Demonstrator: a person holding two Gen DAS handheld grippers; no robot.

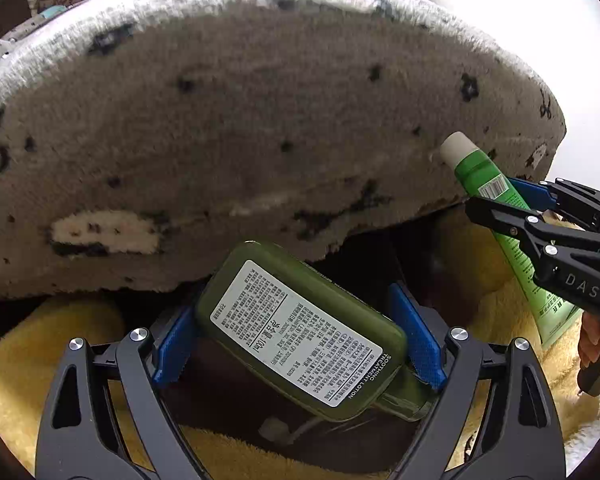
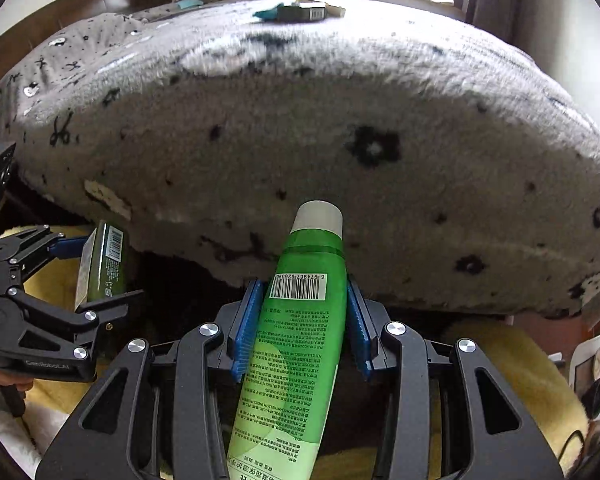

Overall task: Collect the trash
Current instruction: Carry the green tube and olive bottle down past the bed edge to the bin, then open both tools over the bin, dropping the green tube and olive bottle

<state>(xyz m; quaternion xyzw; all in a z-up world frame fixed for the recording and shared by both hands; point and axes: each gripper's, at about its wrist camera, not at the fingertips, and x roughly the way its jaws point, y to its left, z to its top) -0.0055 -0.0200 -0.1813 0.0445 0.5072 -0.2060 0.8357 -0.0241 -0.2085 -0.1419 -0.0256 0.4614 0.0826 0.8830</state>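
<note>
My left gripper is shut on a dark green lotion bottle with a white printed label, held slantwise between the blue pads. The same bottle and left gripper show at the left of the right wrist view. My right gripper is shut on a bright green tube with a white cap that points toward the bed. In the left wrist view that tube and the right gripper appear at the right edge, with a hand on the handle.
A bed with a fluffy grey blanket patterned with black flowers fills the view ahead. A yellow plush fabric with a dark opening lies below both grippers. Small boxes lie far back on the bed. A white device sits at the right.
</note>
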